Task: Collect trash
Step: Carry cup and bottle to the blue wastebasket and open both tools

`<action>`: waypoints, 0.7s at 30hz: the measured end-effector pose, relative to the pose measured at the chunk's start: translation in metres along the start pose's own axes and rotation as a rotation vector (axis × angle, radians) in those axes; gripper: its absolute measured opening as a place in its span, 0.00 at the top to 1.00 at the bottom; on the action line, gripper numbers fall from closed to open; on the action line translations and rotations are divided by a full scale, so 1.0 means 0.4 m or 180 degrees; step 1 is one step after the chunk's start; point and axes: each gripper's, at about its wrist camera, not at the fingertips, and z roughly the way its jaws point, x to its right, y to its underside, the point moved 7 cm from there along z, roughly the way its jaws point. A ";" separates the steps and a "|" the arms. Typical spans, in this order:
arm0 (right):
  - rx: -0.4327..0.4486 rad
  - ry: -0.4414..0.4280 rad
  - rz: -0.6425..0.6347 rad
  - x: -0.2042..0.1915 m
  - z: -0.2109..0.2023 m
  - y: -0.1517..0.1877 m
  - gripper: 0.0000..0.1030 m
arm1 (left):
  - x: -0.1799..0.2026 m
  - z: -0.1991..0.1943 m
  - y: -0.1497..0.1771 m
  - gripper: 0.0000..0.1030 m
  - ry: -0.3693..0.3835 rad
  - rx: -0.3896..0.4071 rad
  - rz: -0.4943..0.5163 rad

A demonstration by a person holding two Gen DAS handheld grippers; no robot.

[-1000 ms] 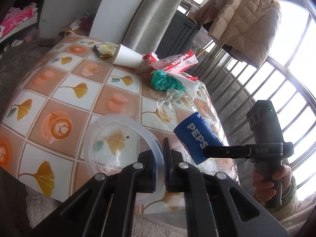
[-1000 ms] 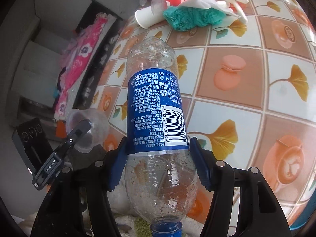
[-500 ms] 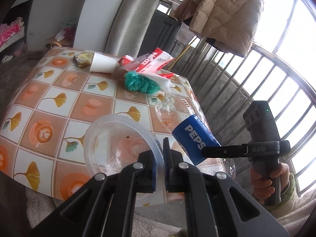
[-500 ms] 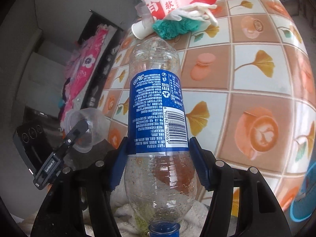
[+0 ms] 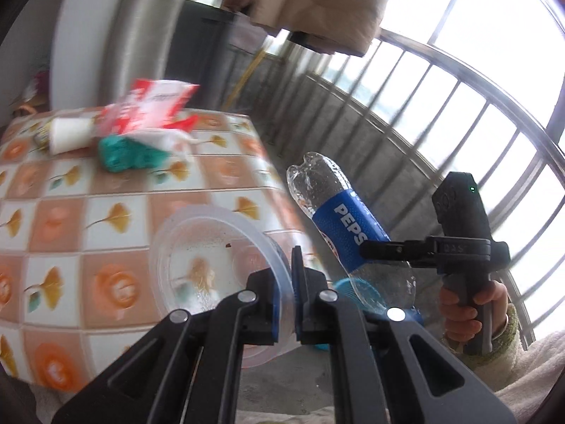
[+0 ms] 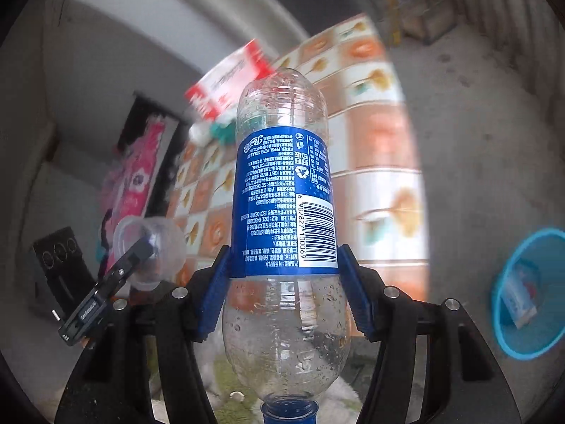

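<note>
Pepsi bottle point(image 6: 282, 208) sat clamped across its blue label by the right gripper point(image 6: 282, 293), its long axis running along the fingers, blue cap toward the camera and base pointing away, held in the air beside the table point(image 5: 116, 212). Left gripper point(image 5: 287, 304) pinched the rim of a clear plastic bowl point(image 5: 208, 265), jaws nearly together. A blue bin point(image 6: 529, 293) stood on the floor, well apart.
</note>
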 end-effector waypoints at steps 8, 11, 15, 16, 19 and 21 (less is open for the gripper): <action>0.0221 0.0561 0.1046 0.355 -0.147 0.069 0.45 | 0.285 0.232 0.007 0.95 0.0629 -0.0544 0.0570; 0.0202 0.0676 0.1511 0.496 -0.170 0.123 0.45 | 0.383 0.329 0.042 0.95 0.0777 -0.0807 0.0779; 0.0073 0.0760 0.2075 0.660 -0.155 0.205 0.45 | 0.480 0.470 0.112 0.95 0.0842 -0.1195 0.0968; 0.0023 0.0736 0.2215 0.699 -0.145 0.229 0.45 | 0.502 0.509 0.133 0.95 0.0864 -0.1320 0.0996; -0.0078 0.0727 0.2524 0.772 -0.124 0.280 0.45 | 0.556 0.606 0.182 0.95 0.0888 -0.1612 0.1019; -0.0106 0.0798 0.2716 0.821 -0.112 0.311 0.45 | 0.587 0.666 0.199 0.95 0.0876 -0.1745 0.1003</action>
